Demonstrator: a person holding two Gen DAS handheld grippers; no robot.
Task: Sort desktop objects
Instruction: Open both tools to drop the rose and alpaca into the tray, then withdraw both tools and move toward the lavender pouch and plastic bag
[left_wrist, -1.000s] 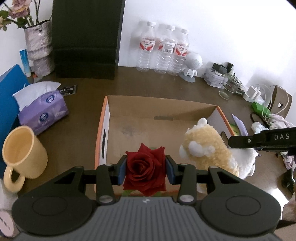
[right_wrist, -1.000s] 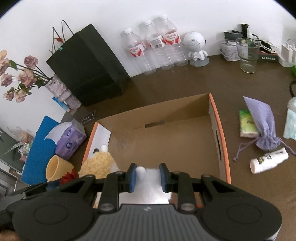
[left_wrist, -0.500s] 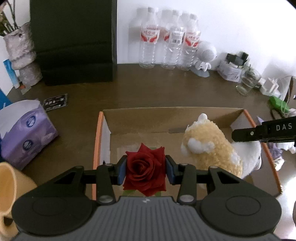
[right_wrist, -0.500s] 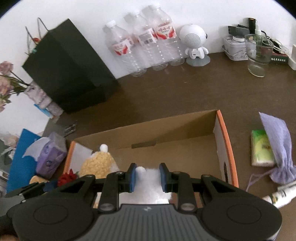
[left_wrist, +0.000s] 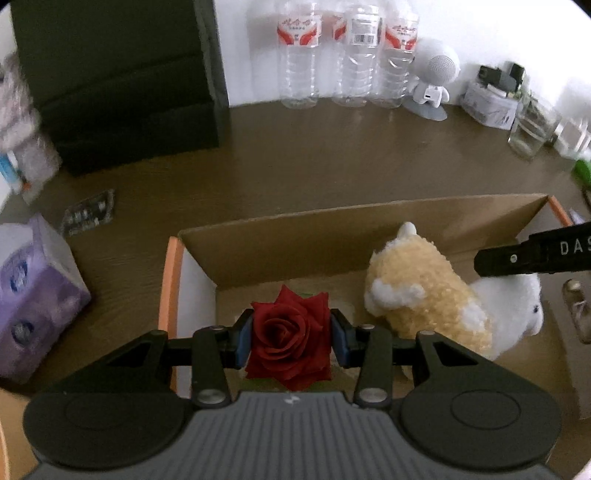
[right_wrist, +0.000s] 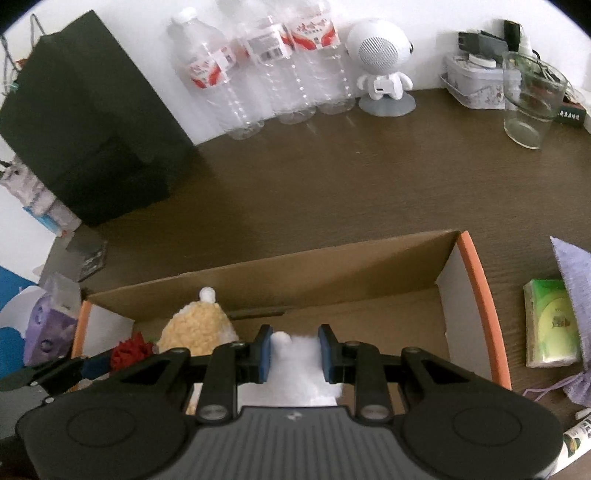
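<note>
Step in hand: placing 2 items into the cardboard box on the worktop.

Left gripper: its fingers are clamped on a red rose, held over the box interior near the wall at 9 o'clock. Whether the rose touches the floor of the box cannot be told.

Right gripper: its fingers are clamped on the white part of a plush toy, which sits inside the box toward 3 o'clock of the rose.

Next move, as a judgement: lower each item until it rests on the box floor, part the fingers, then lift clear of the walls. Keep the rose apart from the toy.

A green tissue pack and a purple pouch lie outside the box at 3 o'clock.
</note>
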